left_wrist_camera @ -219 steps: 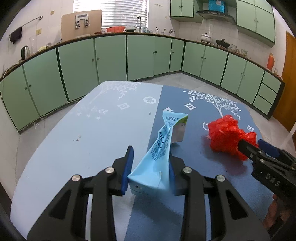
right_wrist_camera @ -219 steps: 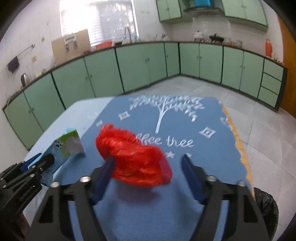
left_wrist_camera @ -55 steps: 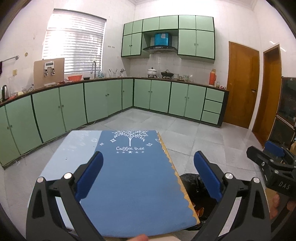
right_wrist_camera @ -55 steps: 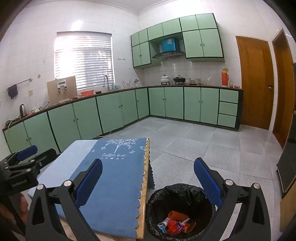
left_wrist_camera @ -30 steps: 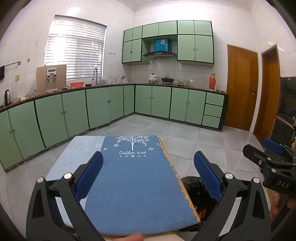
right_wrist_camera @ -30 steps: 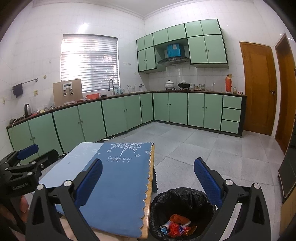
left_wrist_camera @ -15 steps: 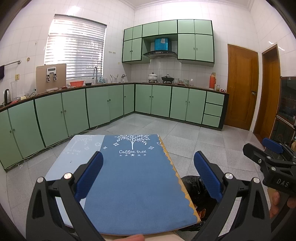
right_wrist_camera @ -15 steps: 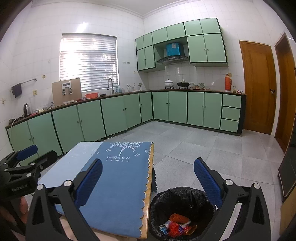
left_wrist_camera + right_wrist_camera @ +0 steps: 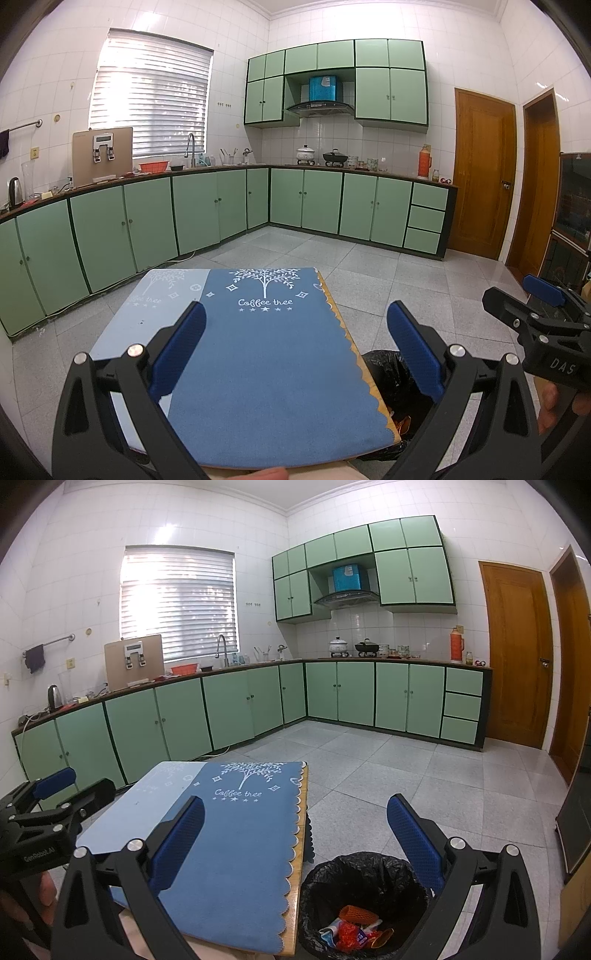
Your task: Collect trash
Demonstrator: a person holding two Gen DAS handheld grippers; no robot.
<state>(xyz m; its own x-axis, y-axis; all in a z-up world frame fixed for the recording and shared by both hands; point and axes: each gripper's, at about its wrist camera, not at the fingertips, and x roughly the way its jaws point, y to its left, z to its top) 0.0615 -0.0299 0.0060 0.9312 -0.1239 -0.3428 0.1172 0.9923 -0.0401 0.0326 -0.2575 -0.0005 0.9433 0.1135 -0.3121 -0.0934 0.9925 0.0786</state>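
The left gripper [image 9: 295, 347] is wide open and holds nothing. It sits low in the middle of the frame, above the blue cloth [image 9: 273, 354] on the table [image 9: 297, 893]. The right gripper [image 9: 295, 830] is wide open too, with nothing in it. At the bottom of the right wrist view, just beside the table's right edge, stands a black trash bin [image 9: 369, 878]. The trash [image 9: 351, 932] lies inside it: red and orange bits and a crushed carton.

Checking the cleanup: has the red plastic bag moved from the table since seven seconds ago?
Yes. It has left the blue tablecloth and now lies down in the black bin beside the table, among other trash.
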